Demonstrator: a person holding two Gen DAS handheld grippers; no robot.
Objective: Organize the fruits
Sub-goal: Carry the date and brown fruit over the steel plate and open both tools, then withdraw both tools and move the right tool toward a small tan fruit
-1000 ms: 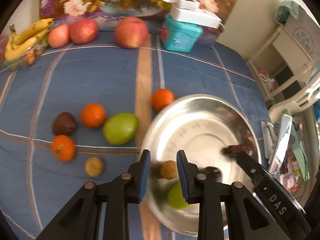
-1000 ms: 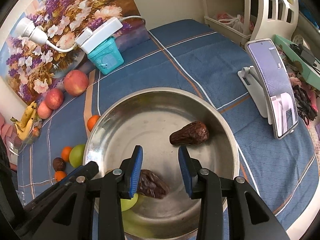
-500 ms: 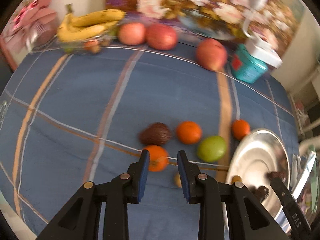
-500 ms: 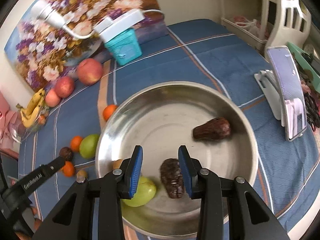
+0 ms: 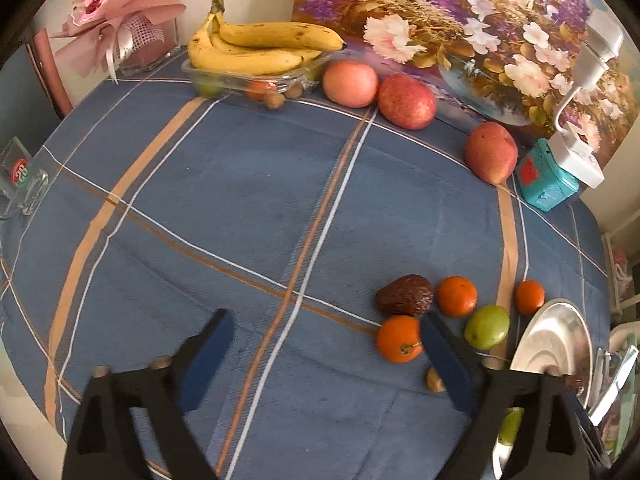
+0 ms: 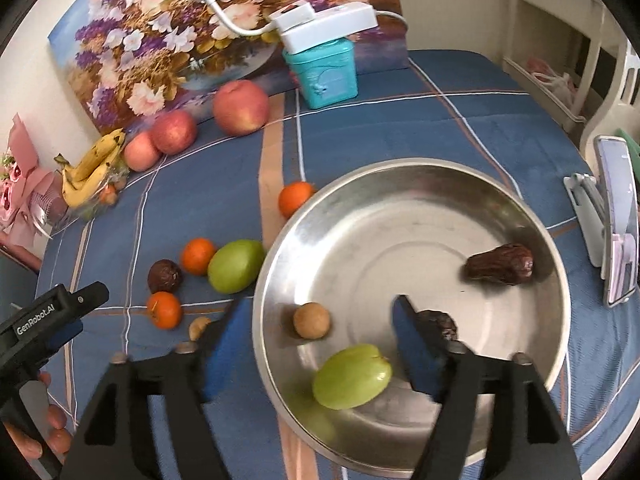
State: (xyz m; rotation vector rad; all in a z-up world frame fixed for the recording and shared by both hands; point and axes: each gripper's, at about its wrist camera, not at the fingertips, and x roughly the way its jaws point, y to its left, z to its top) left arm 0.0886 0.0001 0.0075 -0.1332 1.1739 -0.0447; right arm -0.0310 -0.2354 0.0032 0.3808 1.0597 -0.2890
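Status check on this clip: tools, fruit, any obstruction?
Left tool and right tool both opening, nothing gripped. Round steel bowl holds four fruits. Small oranges remain on blue checked cloth. Path clear.

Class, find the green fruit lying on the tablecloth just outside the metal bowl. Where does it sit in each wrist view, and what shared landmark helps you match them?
Left wrist view: the green fruit on the cloth is at lower right, beside the metal bowl.
Right wrist view: it sits left of centre, against the bowl's rim.
Shared landmark: the teal box by the flower painting.
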